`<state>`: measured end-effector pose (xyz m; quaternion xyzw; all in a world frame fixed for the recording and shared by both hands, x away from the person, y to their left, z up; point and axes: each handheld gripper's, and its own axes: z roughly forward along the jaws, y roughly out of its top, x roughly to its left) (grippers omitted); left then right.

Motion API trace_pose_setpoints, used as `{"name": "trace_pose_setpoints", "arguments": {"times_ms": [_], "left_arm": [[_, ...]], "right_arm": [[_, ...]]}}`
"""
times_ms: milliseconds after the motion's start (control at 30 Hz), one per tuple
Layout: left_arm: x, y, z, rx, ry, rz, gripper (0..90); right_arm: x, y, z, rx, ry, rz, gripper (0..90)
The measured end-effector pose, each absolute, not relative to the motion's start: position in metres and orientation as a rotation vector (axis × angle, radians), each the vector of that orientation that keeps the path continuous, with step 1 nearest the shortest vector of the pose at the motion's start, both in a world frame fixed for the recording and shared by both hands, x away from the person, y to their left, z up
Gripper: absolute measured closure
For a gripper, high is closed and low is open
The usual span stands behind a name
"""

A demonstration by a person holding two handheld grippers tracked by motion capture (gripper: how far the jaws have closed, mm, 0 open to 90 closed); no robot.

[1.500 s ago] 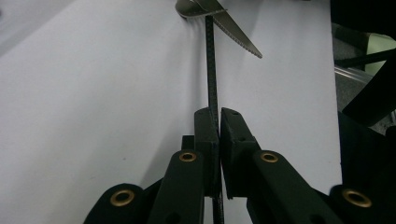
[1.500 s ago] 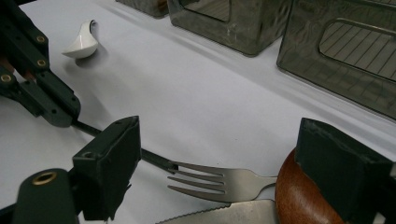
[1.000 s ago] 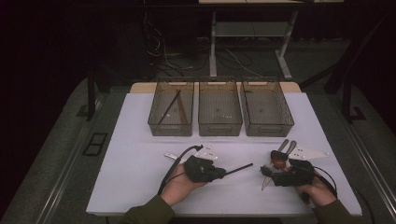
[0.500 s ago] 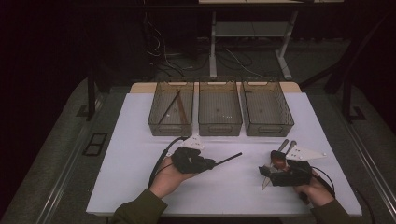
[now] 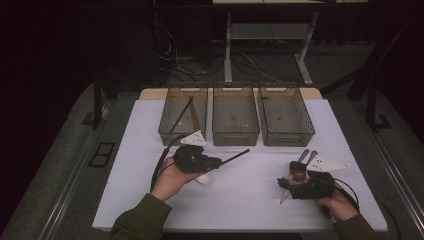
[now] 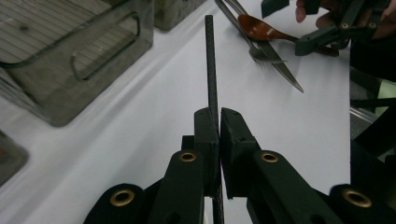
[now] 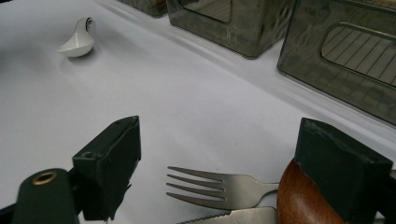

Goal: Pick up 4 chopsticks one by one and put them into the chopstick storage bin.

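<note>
My left gripper [image 5: 217,161] is shut on a thin black chopstick [image 5: 235,156] and holds it above the white table [image 5: 150,200], in front of the left bin. In the left gripper view the chopstick [image 6: 211,70] sticks straight out from the closed pads [image 6: 205,130]. My right gripper [image 5: 292,181] stands open low over a pile of cutlery at the front right. In the right gripper view a metal fork [image 7: 219,184], a knife [image 7: 233,217] and a brown wooden spoon [image 7: 303,200] lie between the spread jaws, and none of them is gripped.
Three smoky clear bins stand in a row at the back. The left bin [image 5: 172,132] holds a black and a brown chopstick; the middle bin [image 5: 235,132] and right bin [image 5: 287,135] look bare. A white ceramic spoon [image 5: 204,178] lies under the left hand.
My left gripper has risen and moved left and away from the person, toward the left bin, with the chopstick in it. The right gripper has stayed in place.
</note>
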<state>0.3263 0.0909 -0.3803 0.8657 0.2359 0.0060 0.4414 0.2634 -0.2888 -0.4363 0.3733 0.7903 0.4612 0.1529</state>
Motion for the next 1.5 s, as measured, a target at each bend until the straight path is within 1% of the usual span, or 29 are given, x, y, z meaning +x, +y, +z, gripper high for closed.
{"name": "trace_pose_setpoints", "arguments": {"times_ms": [433,833,1333,1500], "left_arm": [[0.361,0.105,-0.352,2.130,0.638,0.098,85.0],[0.393,0.116,-0.337,2.108,0.719,0.196,85.0],[0.445,0.137,-0.338,2.023,0.903,0.307,85.0],[0.463,0.140,-0.339,2.025,0.942,0.351,85.0]], "right_arm": [[0.264,-0.290,-0.437,1.081,2.266,1.315,14.3],[0.264,-0.290,-0.437,1.081,2.261,1.317,14.3],[0.264,-0.290,-0.437,1.083,2.260,1.318,14.3],[0.263,-0.291,-0.437,1.077,2.263,1.317,14.3]]}}
